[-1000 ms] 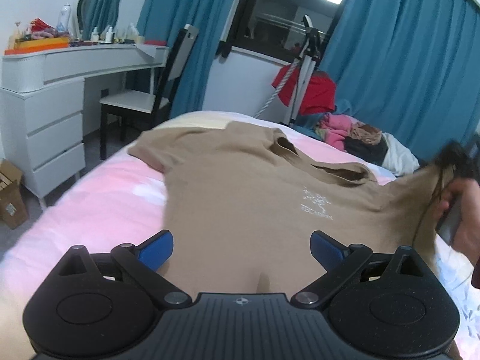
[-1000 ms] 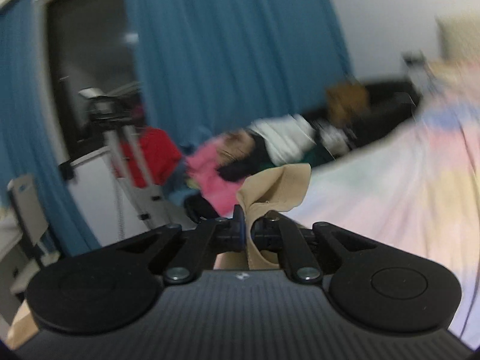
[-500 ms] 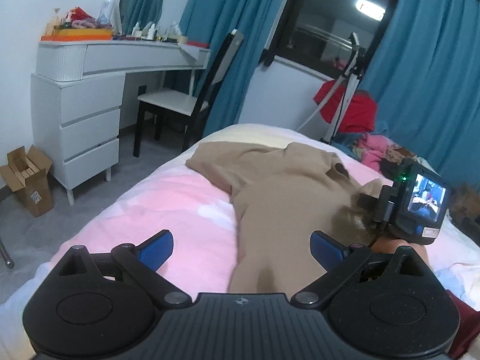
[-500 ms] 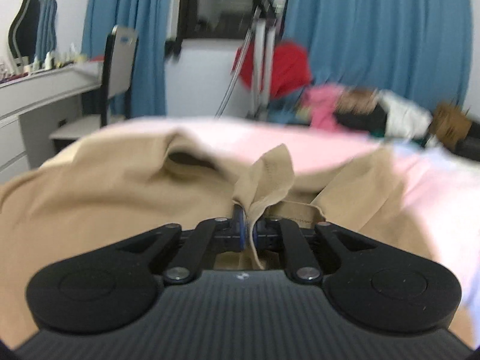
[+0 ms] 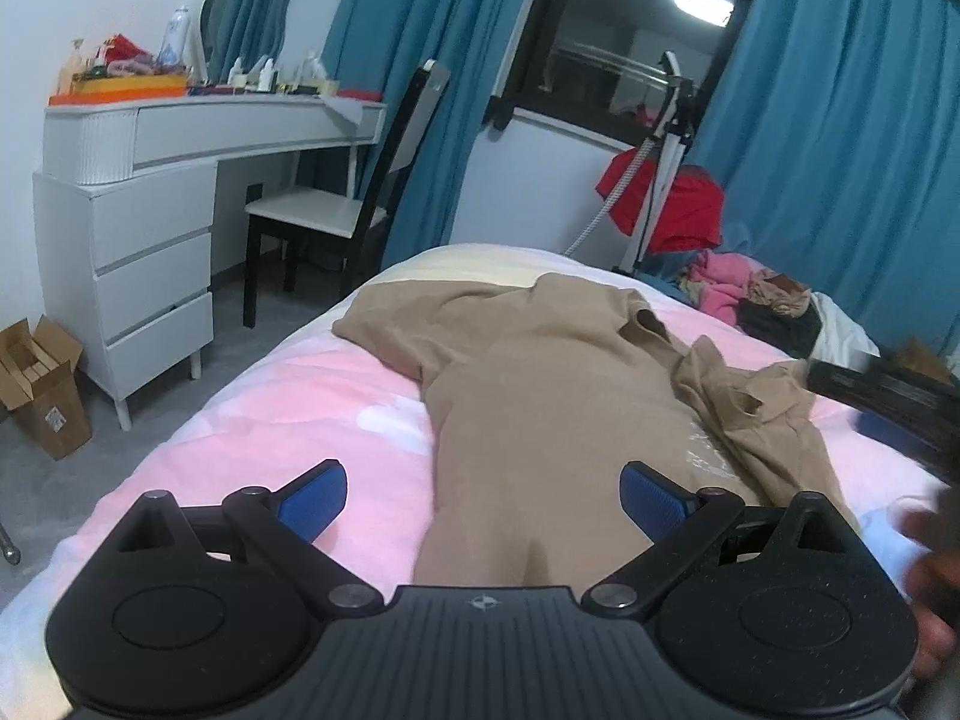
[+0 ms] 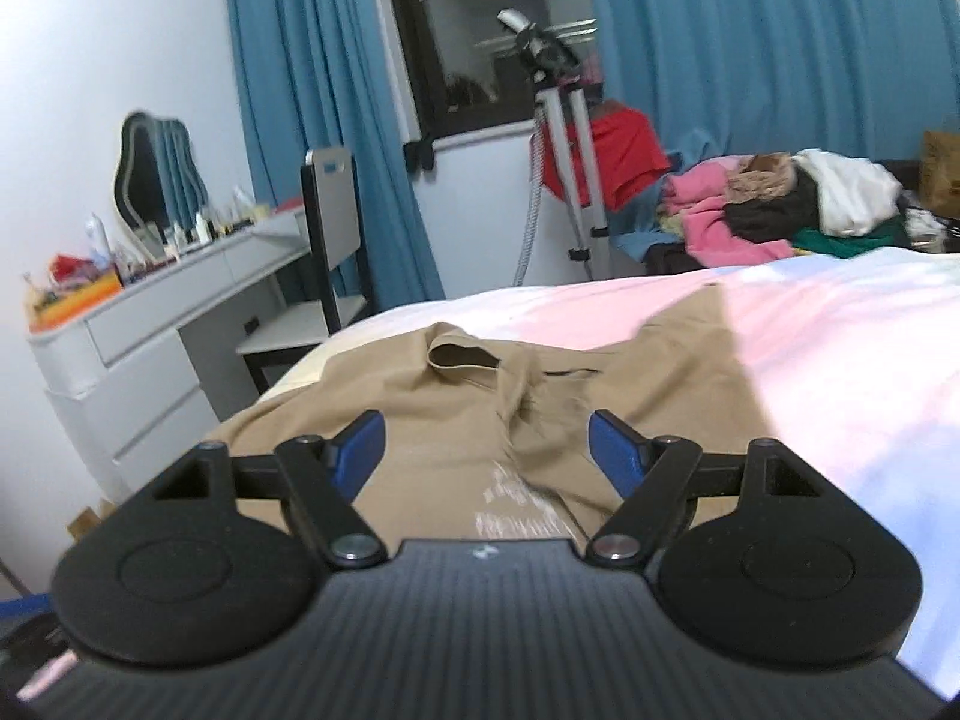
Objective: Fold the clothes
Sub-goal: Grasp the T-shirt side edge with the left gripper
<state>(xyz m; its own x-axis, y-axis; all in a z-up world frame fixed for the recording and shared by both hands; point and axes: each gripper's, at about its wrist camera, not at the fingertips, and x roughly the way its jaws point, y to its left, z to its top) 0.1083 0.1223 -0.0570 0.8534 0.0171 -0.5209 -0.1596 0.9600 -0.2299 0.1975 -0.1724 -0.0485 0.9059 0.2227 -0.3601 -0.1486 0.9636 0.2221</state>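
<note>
right gripper [image 6: 487, 450]: jaws opening, blue pads spread wide, nothing pinched; tan shirt [image 6: 456, 420] lies flat just beyond and below the fingertips, its white print under the gap. folded-over sleeve bunched ahead, slightly right of centre. collar opening further ahead.

left gripper [image 5: 483, 495]: jaws spread, pads clear of cloth, shirt hem between and below them. shirt runs away from it along the pink bed cover [image 5: 288, 396]. one sleeve ahead-left, flat.

beyond the bed: chair [image 5: 360, 204] and white dresser [image 5: 156, 228] ahead-left, clothes pile [image 6: 780, 204] ahead-right, blue curtains [image 6: 780, 30] behind.
</note>
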